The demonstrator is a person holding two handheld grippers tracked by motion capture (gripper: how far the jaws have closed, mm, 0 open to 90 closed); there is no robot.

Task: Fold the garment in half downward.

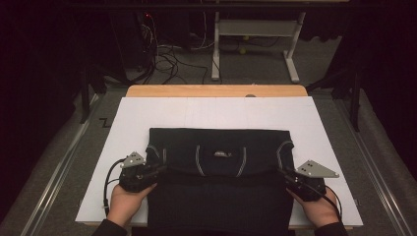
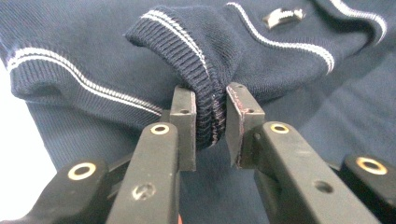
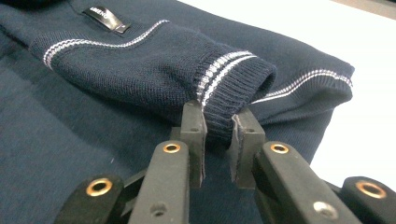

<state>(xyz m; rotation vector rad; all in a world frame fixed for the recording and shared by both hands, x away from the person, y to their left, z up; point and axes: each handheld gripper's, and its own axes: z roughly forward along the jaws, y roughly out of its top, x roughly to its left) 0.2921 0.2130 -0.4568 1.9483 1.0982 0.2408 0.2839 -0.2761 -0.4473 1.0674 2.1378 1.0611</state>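
Sweater (image 1: 216,162), navy, lies folded on white tabletop (image 1: 147,113). Left gripper (image 2: 210,119) fingers pinch its left cuff; right gripper (image 3: 219,133) fingers pinch its right cuff, both nearly closed.

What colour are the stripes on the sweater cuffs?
White, on the dark navy sweater cuff; clearest in the right gripper view.
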